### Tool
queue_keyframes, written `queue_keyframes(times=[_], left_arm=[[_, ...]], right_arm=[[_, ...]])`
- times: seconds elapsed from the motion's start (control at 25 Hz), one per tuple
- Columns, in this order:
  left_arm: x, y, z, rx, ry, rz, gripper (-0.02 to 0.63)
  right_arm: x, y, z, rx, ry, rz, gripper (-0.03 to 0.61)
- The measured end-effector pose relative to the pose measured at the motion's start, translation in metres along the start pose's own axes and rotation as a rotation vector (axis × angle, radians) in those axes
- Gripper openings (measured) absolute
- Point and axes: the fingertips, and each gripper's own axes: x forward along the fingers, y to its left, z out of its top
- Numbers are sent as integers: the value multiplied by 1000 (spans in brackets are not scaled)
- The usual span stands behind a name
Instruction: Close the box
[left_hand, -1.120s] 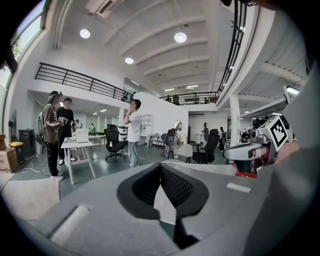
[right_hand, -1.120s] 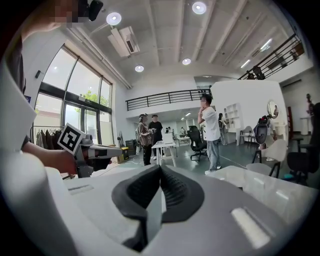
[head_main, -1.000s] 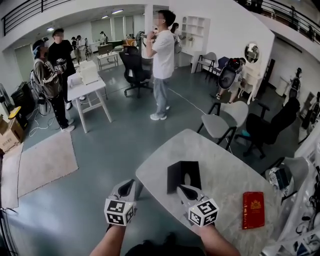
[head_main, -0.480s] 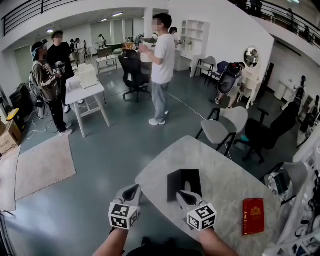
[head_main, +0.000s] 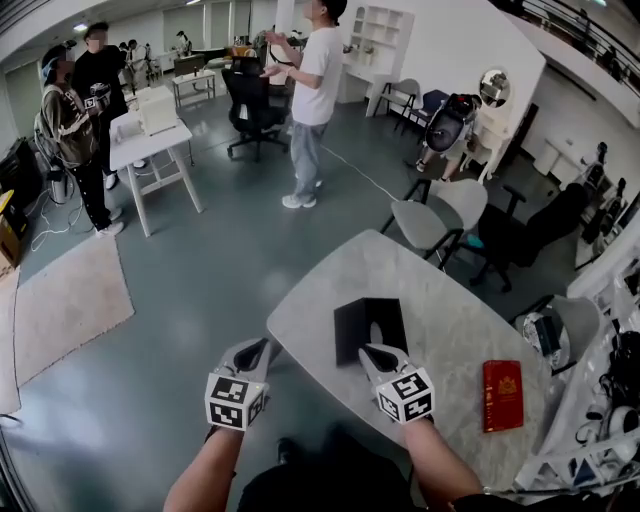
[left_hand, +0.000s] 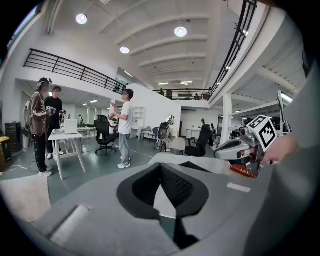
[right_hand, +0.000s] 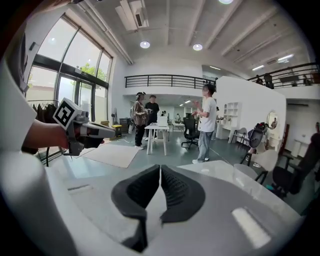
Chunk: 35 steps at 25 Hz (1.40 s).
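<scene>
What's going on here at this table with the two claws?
A person holds a claw in each hand, both shut and empty. The right claw points at the black box on the pale table, which looks open; the left claw hangs beside the table's edge. A red booklet lies off to the right.

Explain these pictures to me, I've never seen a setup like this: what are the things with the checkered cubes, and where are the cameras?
There is no robot. A person holds a two-jaw tool in each hand: the left gripper and the right gripper, each carrying a cube of square markers. One picture comes from a camera on the person's head, looking down. The other two come from cameras riding on each gripper, looking along its jaws. Both pairs of jaws are closed, with nothing between them. On the pale table lie a black box, apparently open, just ahead of the right gripper, and a red booklet further right.
</scene>
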Motion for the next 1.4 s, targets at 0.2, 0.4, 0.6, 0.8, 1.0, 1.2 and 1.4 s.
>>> queue_keyframes(times=[0.2, 0.4, 0.6, 0.8, 1.0, 1.2, 1.4], left_arm=[[31, 1, -25, -15, 44, -25, 11], [62, -1, -32, -28, 67, -59, 11], [87, -10, -39, -19, 96, -87, 11], [101, -17, -56, -30, 131, -101, 11], [104, -20, -72, -68, 154, -109, 11], [104, -17, -86, -83, 171, -102, 11], [98, -11, -98, -105, 183, -96, 11]], right_arm=[[20, -27, -27, 7, 61, -17, 26], [48, -32, -60, -118, 186, 1, 76], [68, -41, -97, -203, 303, 27, 144], [79, -44, -123, -309, 400, 70, 170], [90, -42, -145, -358, 448, 104, 176], [99, -48, -166, -450, 502, 112, 176], [103, -50, -182, -571, 548, 91, 176]])
